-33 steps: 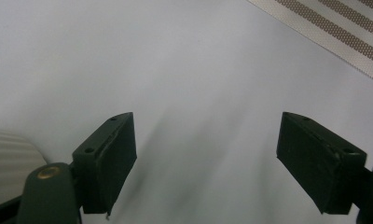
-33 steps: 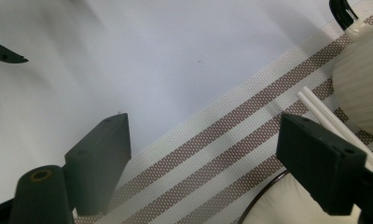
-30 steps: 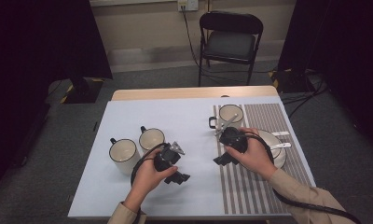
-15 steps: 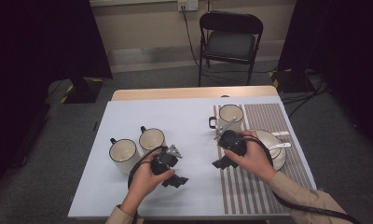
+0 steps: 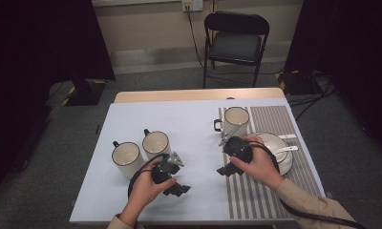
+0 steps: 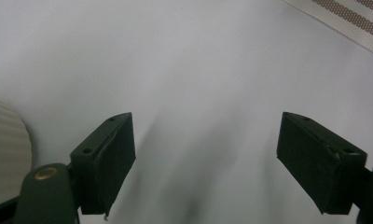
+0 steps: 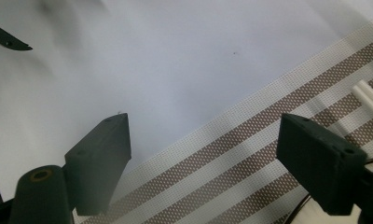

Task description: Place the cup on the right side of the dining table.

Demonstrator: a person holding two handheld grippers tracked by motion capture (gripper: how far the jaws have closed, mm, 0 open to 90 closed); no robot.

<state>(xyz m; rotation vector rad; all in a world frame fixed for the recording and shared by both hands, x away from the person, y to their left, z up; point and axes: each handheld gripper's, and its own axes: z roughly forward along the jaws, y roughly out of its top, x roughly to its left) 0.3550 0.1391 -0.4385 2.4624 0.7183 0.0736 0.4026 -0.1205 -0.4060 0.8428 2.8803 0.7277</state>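
Observation:
My left gripper [image 5: 177, 189] rests low over the pale tablecloth [image 5: 194, 138] near the front edge, just in front of two cream mugs [image 5: 126, 154] [image 5: 156, 142]. In the left gripper view its jaws [image 6: 205, 126] stand wide apart with only cloth between them. The right gripper [image 5: 225, 170] sits at the left edge of the striped placemat [image 5: 270, 191], its hand lying over a white plate [image 5: 281, 149]. The right gripper view shows its jaws [image 7: 205, 123] open over that mat edge [image 7: 250, 154], holding nothing.
A third cream mug [image 5: 237, 118] stands at the far end of the placemat. White spoons [image 5: 289, 138] lie at the plate's right side. A black folding chair [image 5: 237, 43] stands beyond the table. The other gripper's black tip [image 7: 7, 42] shows at upper left in the right gripper view.

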